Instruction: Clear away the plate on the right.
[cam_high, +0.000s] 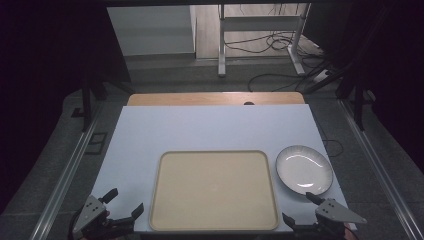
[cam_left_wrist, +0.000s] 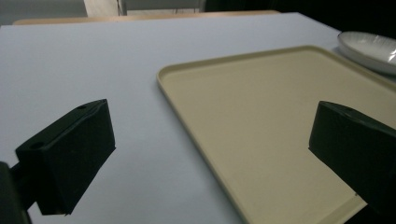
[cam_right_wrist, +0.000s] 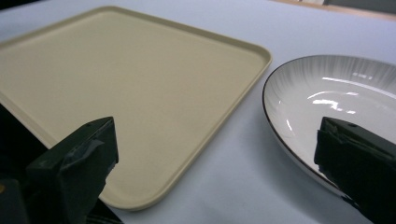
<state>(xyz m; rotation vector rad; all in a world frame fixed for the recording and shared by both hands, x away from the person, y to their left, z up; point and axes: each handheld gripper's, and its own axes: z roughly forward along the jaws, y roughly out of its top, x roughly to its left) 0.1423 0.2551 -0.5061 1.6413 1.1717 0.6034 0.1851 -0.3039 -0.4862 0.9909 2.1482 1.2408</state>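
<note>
So I've got both claws wide open and holding nothing: left claw (cam_high: 123, 201) off the near-left corner of the beige tray (cam_high: 214, 190), right claw (cam_high: 300, 207) at its near-right corner. White plate (cam_high: 304, 168) sits just beside the tray on the pale worktop (cam_high: 200, 127).

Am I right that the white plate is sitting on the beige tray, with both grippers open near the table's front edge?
Not quite: the white plate sits on the table beside the beige tray, to its right, as the high view shows. Both the left gripper and right gripper are open at the front edge.
</note>
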